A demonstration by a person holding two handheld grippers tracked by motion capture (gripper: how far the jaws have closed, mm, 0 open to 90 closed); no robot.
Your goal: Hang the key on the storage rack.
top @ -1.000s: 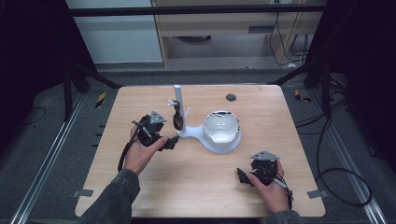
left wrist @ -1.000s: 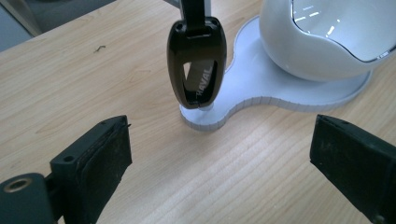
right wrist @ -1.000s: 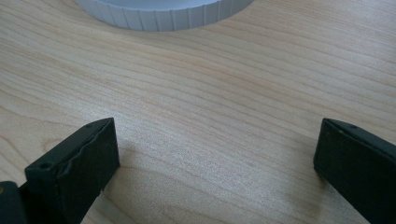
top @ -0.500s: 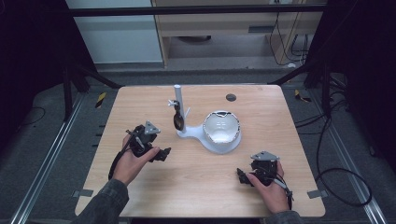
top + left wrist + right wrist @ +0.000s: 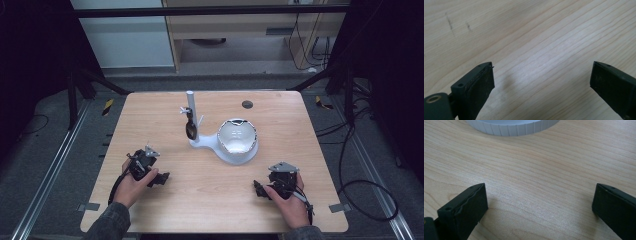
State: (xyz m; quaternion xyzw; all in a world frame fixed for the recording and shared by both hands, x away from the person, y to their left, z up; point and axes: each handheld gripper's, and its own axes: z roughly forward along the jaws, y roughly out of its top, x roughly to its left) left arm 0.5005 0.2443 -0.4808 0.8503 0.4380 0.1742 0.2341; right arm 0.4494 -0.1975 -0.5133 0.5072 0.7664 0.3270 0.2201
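- Table (image 5: 165, 115): a light wooden top takes up the middle of the high view, with dark floor and cables around it.
- Left gripper (image 5: 161, 179): sits in the lower left of the high view, held in a hand (image 5: 134, 184), low over bare wood near the table's front edge. In the left gripper view (image 5: 541, 80) its two black jaws stand wide apart — nothing lies between them, only wood grain.
- Right gripper (image 5: 258, 189): sits in the lower right of the high view, held in the other hand (image 5: 291, 204), also low over the table. In the right gripper view (image 5: 540, 202) its jaws stand wide apart with bare wood between them.
- White stand (image 5: 226, 150): lies at the centre of the high view, well apart from both grippers. Its round base carries a shiny bowl-like part (image 5: 237, 136); its ribbed white rim (image 5: 511, 127) appears at the top edge of the right gripper view.
- Post (image 5: 191, 107): rises upright from the left end of the stand, with a dark object (image 5: 190, 128) hanging against it — too small to identify.
- Dark round spot (image 5: 247, 104): lies on the table above and right of the stand, apart from it.
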